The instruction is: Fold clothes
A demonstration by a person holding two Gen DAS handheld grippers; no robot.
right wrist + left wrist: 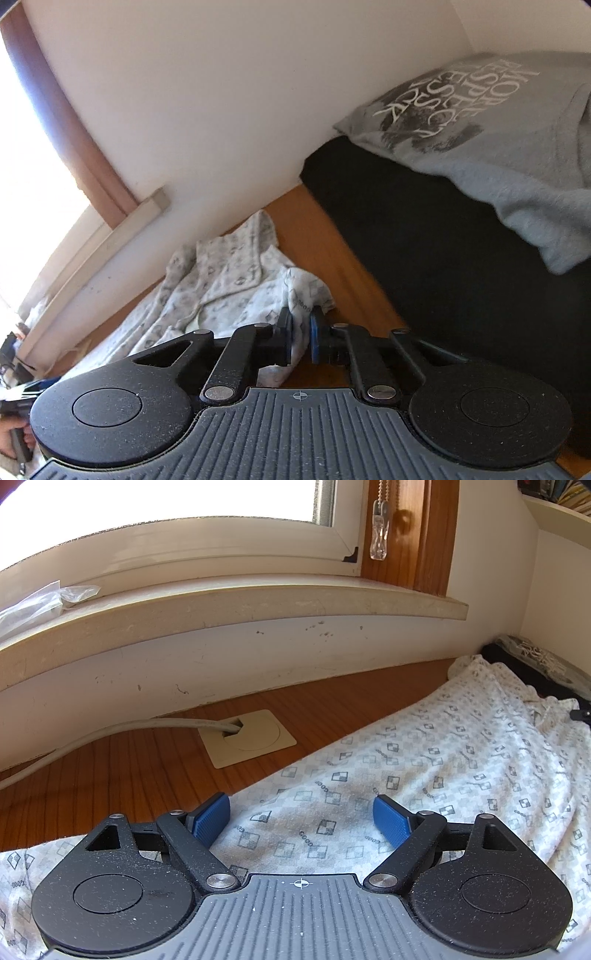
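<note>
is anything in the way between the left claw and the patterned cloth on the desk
Nothing visible. The left claw hangs open directly over the patterned cloth, with only bare fabric between its pads. The cable lies off to the side on the desk.

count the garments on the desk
3: a patterned white garment pinched by the right gripper, a black one by the wall, and a grey printed top on it. Others may be hidden.

Wooden counter (92, 775) meets a scuffed white wall (184, 664) below a pale window sill (221, 602). Window (147, 502) overexposed by daylight; frame side panel (406, 535) wooden. Grey cable (110, 727) enters a beige grommet plate (247, 738) in the counter. Blind-cord pull (380, 531) hangs at right.
</note>
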